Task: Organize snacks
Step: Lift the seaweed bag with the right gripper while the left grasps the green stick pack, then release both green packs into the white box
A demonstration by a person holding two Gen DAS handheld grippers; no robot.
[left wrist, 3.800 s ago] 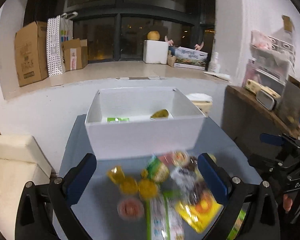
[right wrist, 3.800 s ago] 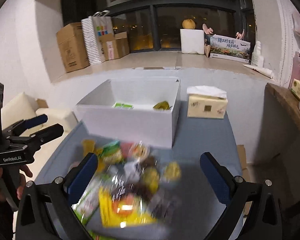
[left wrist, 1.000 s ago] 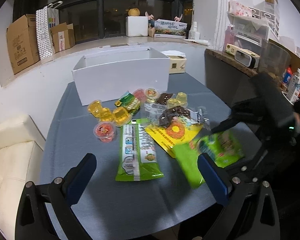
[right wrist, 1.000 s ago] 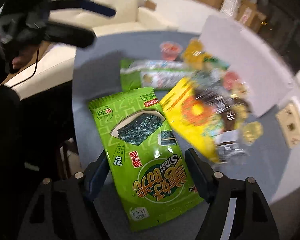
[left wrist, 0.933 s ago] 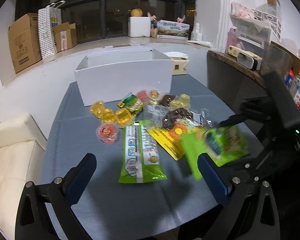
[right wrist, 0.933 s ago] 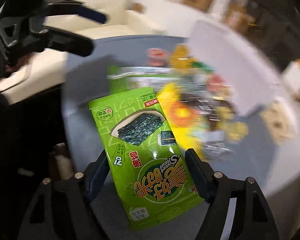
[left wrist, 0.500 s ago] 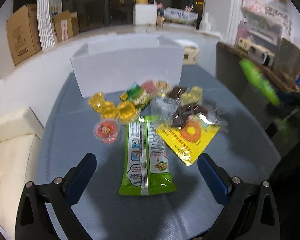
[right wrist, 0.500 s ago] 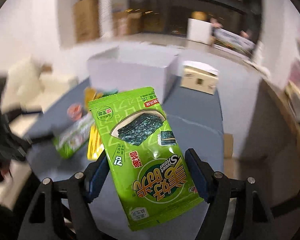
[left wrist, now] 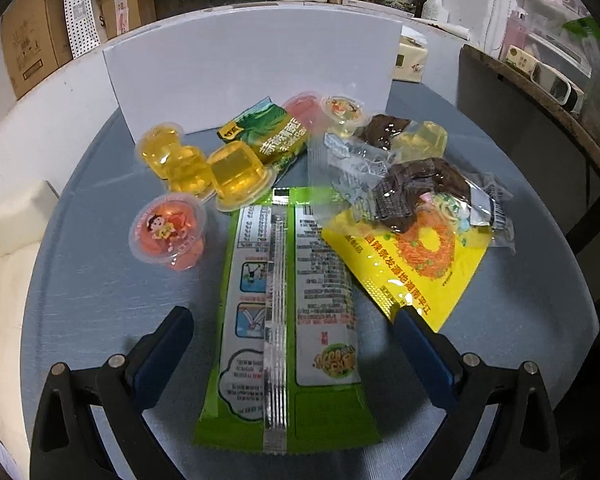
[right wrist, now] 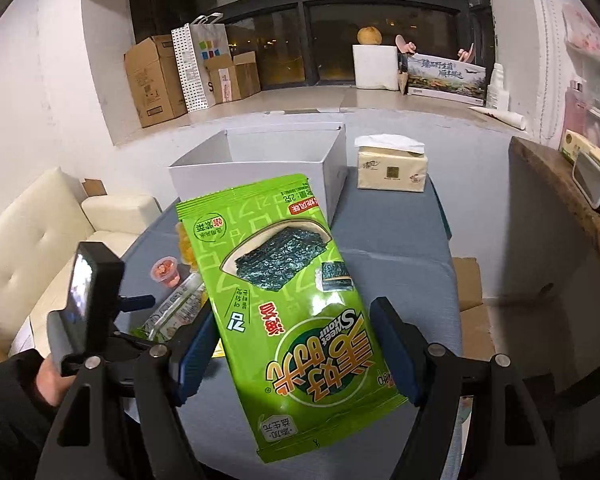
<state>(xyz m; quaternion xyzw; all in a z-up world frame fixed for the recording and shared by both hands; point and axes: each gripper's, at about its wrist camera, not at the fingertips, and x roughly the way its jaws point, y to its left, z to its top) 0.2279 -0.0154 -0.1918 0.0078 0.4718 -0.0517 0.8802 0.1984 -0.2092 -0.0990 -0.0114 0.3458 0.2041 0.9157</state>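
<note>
Our right gripper (right wrist: 296,356) pinches the seaweed bag (right wrist: 288,300) by its sides, held up above the table (right wrist: 400,256) in front of the white box (right wrist: 256,176); the bag hides most of the snack pile and the box's inside. Our left gripper (left wrist: 292,344) is spread wide over the long green packet (left wrist: 284,320), probably not touching it. Jelly cups (left wrist: 168,232) and a yellow packet (left wrist: 412,264) lie beyond, overlapping.
</note>
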